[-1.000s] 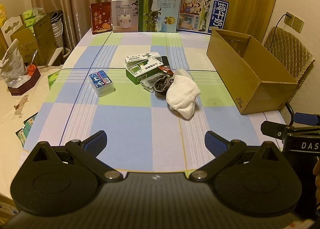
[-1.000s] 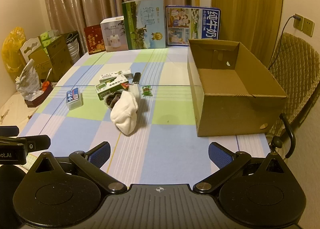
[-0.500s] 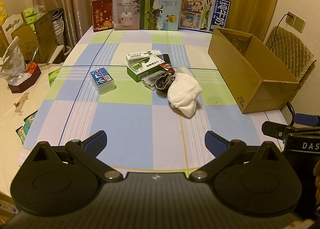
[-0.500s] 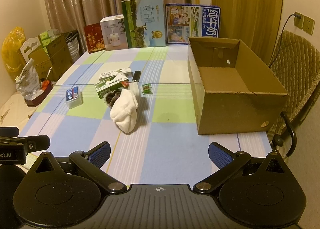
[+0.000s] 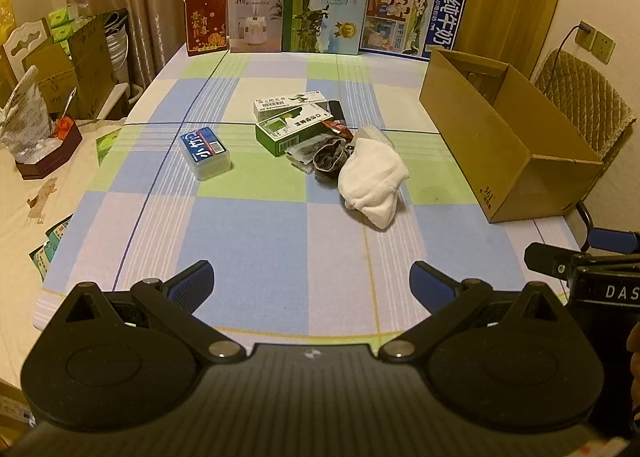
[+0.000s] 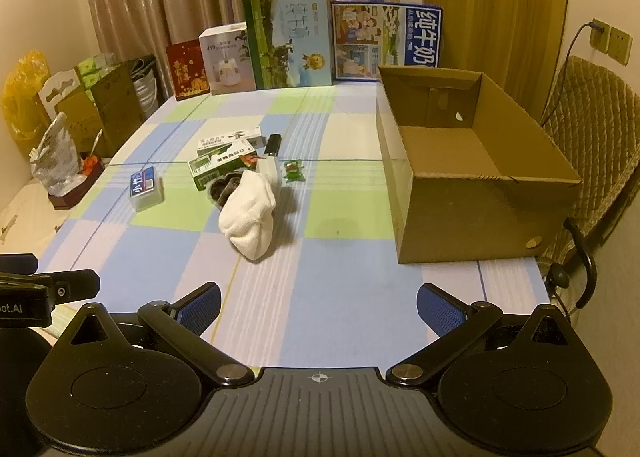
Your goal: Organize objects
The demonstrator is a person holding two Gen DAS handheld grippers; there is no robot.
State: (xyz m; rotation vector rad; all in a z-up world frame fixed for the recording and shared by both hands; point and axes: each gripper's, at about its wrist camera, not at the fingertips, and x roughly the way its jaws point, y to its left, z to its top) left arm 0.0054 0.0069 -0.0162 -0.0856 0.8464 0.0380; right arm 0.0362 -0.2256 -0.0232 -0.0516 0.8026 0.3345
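The table [image 5: 256, 225] is carrying everything. A box [image 6: 472, 177] is sitting open at its right edge w/ nothing showing inside. Near the middle a white sock [image 5: 374, 181] is lying beside a green pack [image 5: 294, 129] & a dark sock [image 5: 328, 155]. A blue case [image 5: 206, 151] is sitting apart, toward the left edge. Left gripper [image 5: 310, 281] & right gripper [image 6: 318, 305] are hanging over the near edge, fingers wide apart, holding nothing.

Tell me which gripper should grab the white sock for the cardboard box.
Probably the right gripper. It is open and empty, the white rolled sock lies just ahead of it, and the open brown cardboard box sits on its side. The left gripper, also open, is farther from the box.
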